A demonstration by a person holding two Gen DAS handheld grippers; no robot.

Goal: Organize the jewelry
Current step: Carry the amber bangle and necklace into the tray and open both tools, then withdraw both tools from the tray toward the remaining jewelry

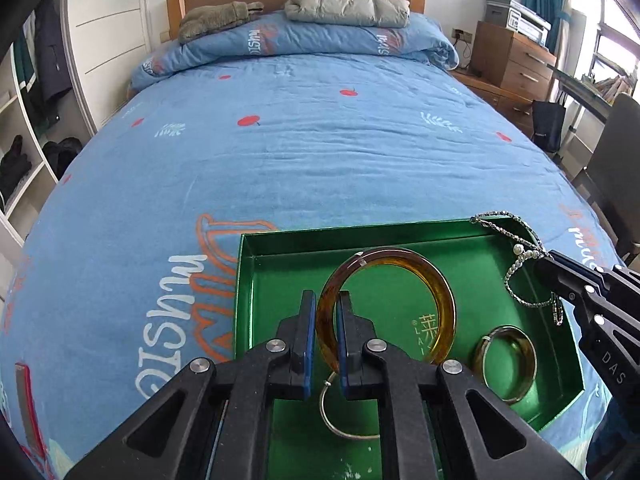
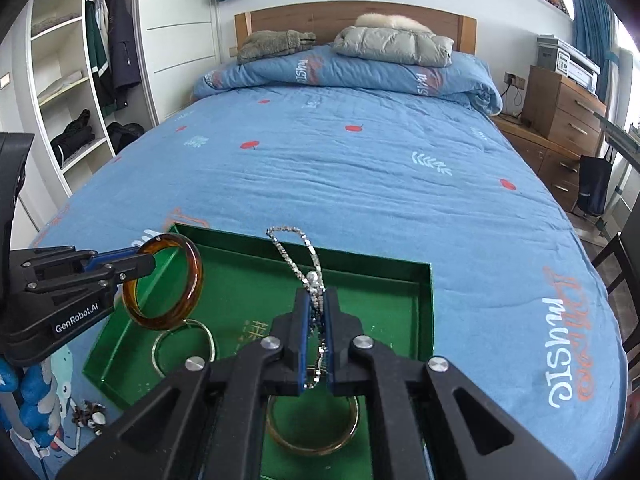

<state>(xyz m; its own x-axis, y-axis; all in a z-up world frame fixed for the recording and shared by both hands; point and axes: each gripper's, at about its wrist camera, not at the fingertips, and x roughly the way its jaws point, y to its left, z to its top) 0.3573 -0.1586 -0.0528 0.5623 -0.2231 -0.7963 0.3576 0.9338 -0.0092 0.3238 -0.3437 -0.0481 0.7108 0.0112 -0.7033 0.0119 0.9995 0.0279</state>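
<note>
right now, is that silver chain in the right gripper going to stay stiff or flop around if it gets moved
Probably floppy: the silver chain droops in loops from the right gripper. It looks light. Its loop crosses the green tray's rim, so it may snag.

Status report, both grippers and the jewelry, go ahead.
Left gripper shut on amber bangle. Right gripper shut on silver chain. Both above green tray. Nothing blocking.
</note>
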